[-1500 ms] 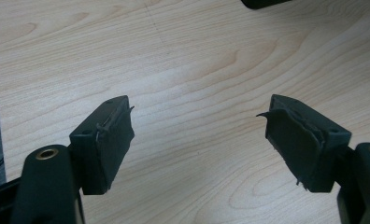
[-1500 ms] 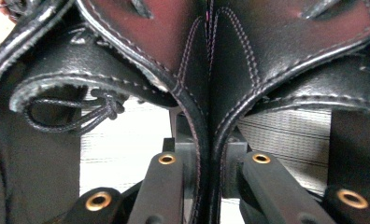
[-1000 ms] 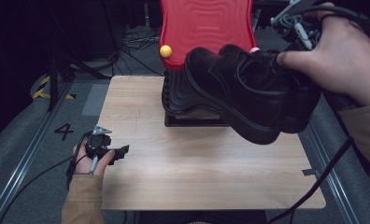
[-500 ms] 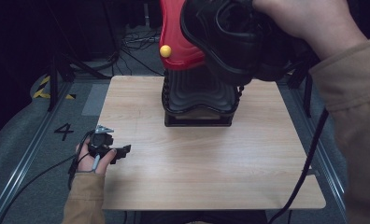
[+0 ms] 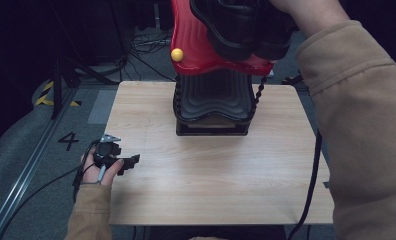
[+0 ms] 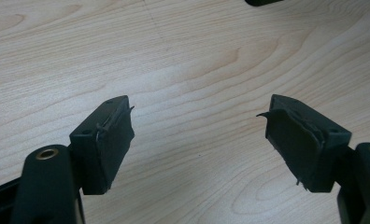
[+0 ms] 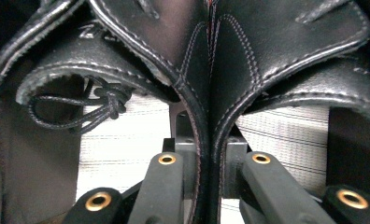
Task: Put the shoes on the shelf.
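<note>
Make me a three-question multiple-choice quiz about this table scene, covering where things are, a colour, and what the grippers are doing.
1. Where is the left gripper?
A. On the shoe rack
B. Near the table's left edge
C. Above the shoes

2. What colour is the small ball?
A. Yellow
B. Blue
C. White

3. How does the right gripper stand?
A. Open over bare wood
B. Shut on the black shoes
C. Shut on a cable

Answers: B, it rests low by the table edge; A, it shows yellow on red; B, both shoe walls are pinched between the jaws.
</note>
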### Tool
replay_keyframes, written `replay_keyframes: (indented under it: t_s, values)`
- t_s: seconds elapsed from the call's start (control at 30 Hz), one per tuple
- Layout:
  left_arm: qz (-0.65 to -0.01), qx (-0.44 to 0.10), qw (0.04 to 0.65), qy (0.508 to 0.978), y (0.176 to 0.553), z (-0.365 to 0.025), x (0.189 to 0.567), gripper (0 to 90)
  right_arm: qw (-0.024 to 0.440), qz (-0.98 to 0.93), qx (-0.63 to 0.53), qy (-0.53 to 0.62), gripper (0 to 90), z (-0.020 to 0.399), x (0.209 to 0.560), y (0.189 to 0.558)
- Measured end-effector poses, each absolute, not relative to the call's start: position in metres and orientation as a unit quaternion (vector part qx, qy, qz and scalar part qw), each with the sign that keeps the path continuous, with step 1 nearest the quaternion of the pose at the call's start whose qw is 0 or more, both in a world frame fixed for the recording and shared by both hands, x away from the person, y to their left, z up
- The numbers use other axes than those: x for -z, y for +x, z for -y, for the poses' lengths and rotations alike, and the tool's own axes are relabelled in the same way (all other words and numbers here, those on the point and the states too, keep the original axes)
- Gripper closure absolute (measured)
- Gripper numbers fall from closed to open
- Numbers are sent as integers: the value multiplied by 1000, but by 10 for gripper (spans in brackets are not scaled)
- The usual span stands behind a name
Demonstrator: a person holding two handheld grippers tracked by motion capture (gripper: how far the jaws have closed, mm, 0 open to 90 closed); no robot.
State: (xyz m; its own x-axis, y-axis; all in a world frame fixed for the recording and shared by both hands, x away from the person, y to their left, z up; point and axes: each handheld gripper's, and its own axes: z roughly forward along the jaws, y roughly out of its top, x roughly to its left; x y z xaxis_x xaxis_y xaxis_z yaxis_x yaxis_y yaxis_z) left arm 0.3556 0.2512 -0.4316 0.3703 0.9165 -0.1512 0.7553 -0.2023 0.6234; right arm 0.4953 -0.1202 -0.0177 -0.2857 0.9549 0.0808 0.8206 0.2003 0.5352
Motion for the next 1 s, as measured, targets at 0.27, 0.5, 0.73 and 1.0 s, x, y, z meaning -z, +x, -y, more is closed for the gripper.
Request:
replay_keyframes:
  t_s: [0.27, 0.5, 0.73, 1.0]
  values:
    - [-548, -126, 320, 763, 356, -251, 433, 237, 195, -745, -263, 581, 823, 108, 25, 521]
    - [-549, -123, 323, 761, 356, -252, 433, 238, 231, -736, -258, 581, 822, 93, 43, 539]
    - [-551, -120, 322, 761, 356, -251, 434, 238, 227, -728, -285, 581, 818, 85, 60, 550]
    - [-550, -120, 323, 760, 356, -252, 434, 238, 231, -718, -298, 585, 814, 87, 80, 562]
